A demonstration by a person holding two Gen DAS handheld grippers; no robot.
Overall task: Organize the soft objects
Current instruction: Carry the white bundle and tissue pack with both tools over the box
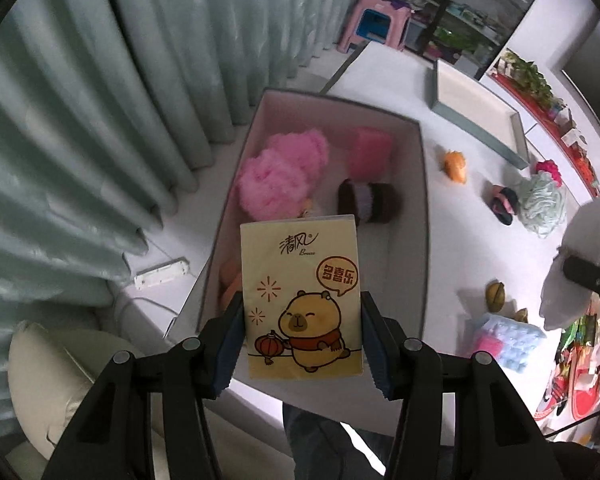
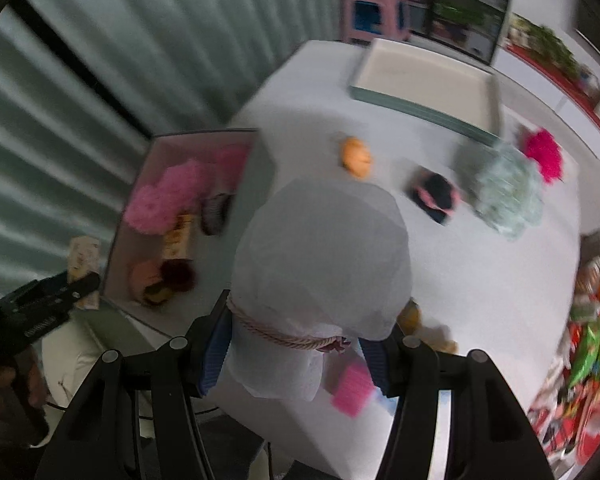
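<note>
The jaws of the left gripper (image 1: 303, 336) pinch a yellow tissue pack (image 1: 302, 300) by its two long sides, its capybara print facing the camera, and hold it above the near end of an open box (image 1: 420, 216) on the white table (image 1: 460, 240). Past the pack, inside the box, lie a pink fluffy ball (image 1: 280, 172), a pink sponge (image 1: 370, 152) and a dark roll (image 1: 366, 202), with something orange (image 1: 230, 280) low at the pack's left. The jaws of the right gripper (image 2: 296, 350) press on the tied neck of a white fabric pouch (image 2: 324, 256), just below a pink cord (image 2: 284, 332) wound round it; the pouch bulges out ahead of them above the table. To their left stands the box; ahead on the table lie an orange toy (image 2: 356, 158), a dark pink-trimmed piece (image 2: 436, 196), a pale green puff (image 2: 508, 192) and a magenta puff (image 2: 544, 154), with the box's lid (image 2: 424, 80) farther off. Just under the right jaws a pink thing (image 2: 352, 390) lies on the table. The right view is blurred.
</note>
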